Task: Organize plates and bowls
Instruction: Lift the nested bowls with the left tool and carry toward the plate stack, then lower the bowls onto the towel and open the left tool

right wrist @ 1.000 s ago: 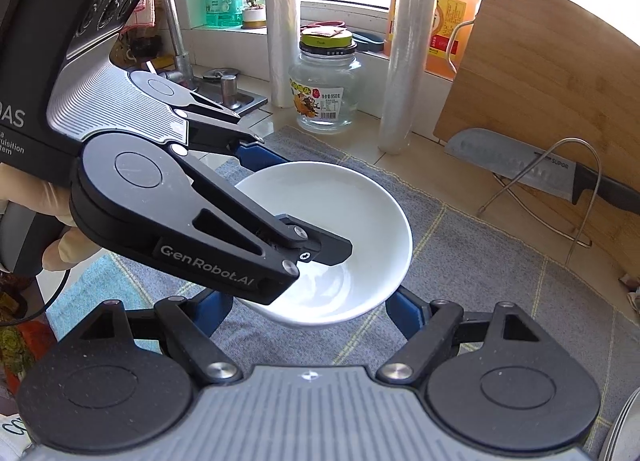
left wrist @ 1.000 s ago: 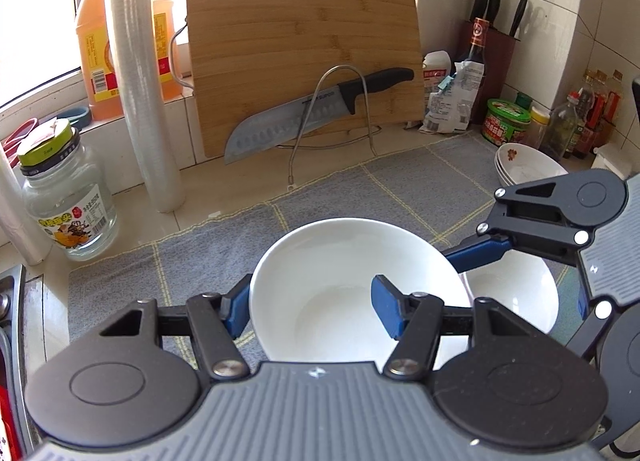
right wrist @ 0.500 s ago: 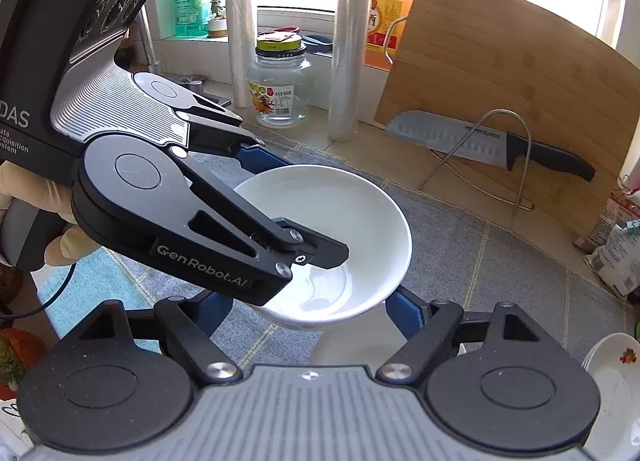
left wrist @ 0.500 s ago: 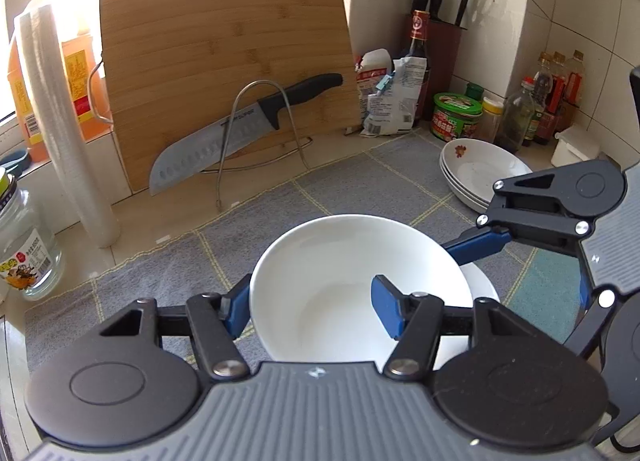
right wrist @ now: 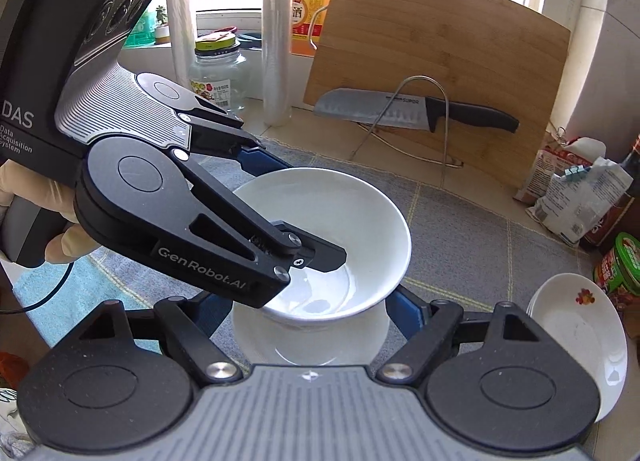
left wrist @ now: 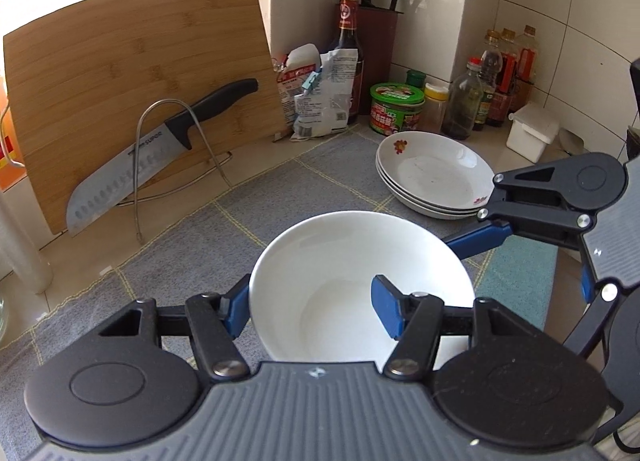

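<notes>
White bowl (left wrist: 340, 269) pinched at its rim by the down-tilted left gripper (left wrist: 312, 311) (right gripper (right wrist: 304, 311) grips its underside)

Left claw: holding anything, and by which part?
Yes. The left claw grips the white bowl by its near rim, one finger inside and the other outside the wall.

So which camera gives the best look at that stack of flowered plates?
The left wrist view: the stack of plates sits whole, rims visibly layered, beside the jars. The right wrist view catches it only at the lower right edge, partly behind the gripper's body.
</notes>
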Motion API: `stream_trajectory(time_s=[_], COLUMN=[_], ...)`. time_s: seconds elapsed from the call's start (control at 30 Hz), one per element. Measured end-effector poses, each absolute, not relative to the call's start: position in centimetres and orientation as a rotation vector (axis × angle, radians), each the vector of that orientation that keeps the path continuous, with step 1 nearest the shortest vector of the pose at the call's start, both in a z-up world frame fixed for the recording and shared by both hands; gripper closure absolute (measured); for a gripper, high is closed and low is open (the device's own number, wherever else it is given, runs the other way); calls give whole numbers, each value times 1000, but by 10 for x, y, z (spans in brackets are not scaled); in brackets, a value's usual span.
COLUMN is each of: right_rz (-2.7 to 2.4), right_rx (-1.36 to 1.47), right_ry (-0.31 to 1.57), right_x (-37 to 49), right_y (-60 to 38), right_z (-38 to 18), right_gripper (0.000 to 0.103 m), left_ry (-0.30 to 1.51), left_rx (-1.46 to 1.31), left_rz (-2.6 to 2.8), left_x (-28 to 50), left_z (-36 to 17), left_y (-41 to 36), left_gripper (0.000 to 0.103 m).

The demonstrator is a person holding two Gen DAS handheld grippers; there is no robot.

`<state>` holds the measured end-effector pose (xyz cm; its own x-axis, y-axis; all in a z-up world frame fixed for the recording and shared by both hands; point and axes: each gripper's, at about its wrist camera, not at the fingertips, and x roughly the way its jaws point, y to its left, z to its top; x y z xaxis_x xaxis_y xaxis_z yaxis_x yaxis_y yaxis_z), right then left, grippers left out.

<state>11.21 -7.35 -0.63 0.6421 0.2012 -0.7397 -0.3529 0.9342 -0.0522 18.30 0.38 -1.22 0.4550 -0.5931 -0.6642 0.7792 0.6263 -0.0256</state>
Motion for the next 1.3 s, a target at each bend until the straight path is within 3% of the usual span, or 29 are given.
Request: stream_trajectory(time_s=[1.3], right_rz=[335], right_rx=[-174], right_ry=[891], right_x=[115], right_y=[-78], right_z=[-37], right_gripper=[16], left_ry=[756], left_rx=[325], left_rz=[-887], left_x=[181], left_z=[-44], left_y=[-5], left_gripper=[38])
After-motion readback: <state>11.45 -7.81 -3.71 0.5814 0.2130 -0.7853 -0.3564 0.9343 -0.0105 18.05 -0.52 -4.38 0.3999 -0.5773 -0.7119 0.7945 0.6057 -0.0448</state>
